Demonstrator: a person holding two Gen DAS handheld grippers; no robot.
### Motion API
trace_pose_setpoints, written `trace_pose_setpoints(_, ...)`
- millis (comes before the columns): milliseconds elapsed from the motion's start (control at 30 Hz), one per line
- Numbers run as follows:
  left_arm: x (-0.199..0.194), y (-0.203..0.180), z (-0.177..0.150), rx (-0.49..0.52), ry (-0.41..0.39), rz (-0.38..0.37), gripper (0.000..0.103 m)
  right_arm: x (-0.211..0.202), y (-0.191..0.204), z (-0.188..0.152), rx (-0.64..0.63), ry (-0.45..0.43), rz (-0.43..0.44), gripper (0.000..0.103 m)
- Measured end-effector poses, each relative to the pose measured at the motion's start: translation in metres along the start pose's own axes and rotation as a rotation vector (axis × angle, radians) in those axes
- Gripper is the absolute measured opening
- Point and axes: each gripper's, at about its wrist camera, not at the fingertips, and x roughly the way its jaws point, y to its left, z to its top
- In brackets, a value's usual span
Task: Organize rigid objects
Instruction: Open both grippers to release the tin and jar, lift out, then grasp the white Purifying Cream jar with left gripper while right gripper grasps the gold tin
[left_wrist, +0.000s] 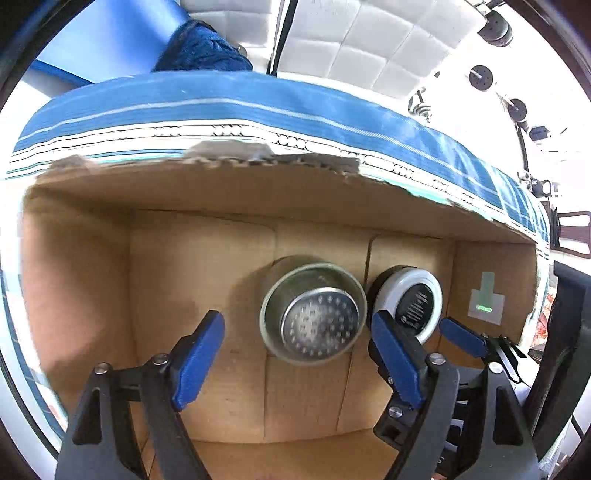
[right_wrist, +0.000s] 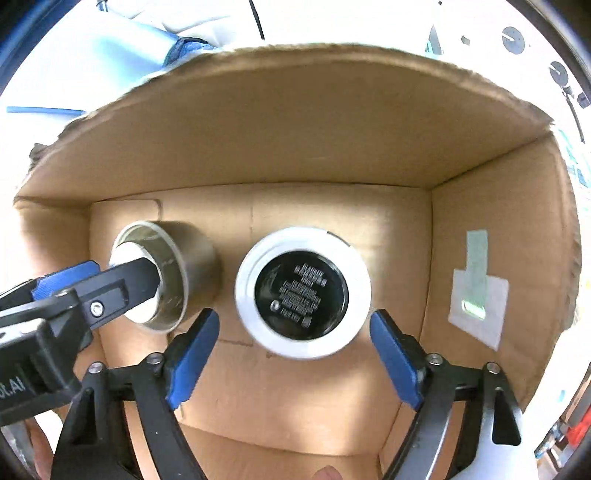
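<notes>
Both claws reach down into an open brown cardboard box (right_wrist: 295, 140) that has torn upper edges. Two objects stand side by side on the floor of the box. One is a round metal cup (left_wrist: 314, 319) with a dimpled bottom; the other is a white cylindrical container with a black printed label on its end (right_wrist: 303, 291). They are very near each other, and in the left wrist view they seem to touch, but I cannot tell for sure.

The left claw (left_wrist: 299, 354) is wide open and holds nothing. The metal cup lies between its blue fingers (left_wrist: 199, 354), with free space on the left side.

The right claw (right_wrist: 291, 358) is also wide open and empty. Its blue fingers (right_wrist: 192, 358) stand on either side of the lower part of the white container without touching it.

On the right inner wall of the box there is a pale label with a strip of greenish tape (right_wrist: 476, 288). Behind the box a blue striped cloth (left_wrist: 258, 107) is visible.
</notes>
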Motion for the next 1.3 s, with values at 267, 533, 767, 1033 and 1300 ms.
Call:
trace_pose_setpoints(267, -0.030, 0.020, -0.042, 0.014, -0.063, 0.033, 0.103, -0.035, 0.012, -0.036, 0.002, -0.065, -0.005, 0.103)
trace_pose_setpoints(533, -0.061, 0.023, -0.069, 0.046, -0.185, 0.078, 0.103, -0.064, 0.017, -0.077, -0.016, -0.111, -0.002, 0.103)
trace_pose_setpoints(767, -0.098, 0.014, -0.118, 0.079, -0.277, 0.124, 0.103, -0.108, 0.000, -0.118, -0.037, -0.196, -0.005, 0.103)
trace_pose_setpoints(1033, -0.132, 0.003, -0.161, 0.074, -0.346, 0.133, 0.103, -0.149, -0.005, -0.150, -0.065, -0.244, 0.030, 0.103)
trace_pose_setpoints(1300, -0.153, -0.032, -0.183, 0.088, -0.380, 0.126, 0.103, -0.183, -0.027, -0.174, -0.079, -0.266, 0.093, 0.103)
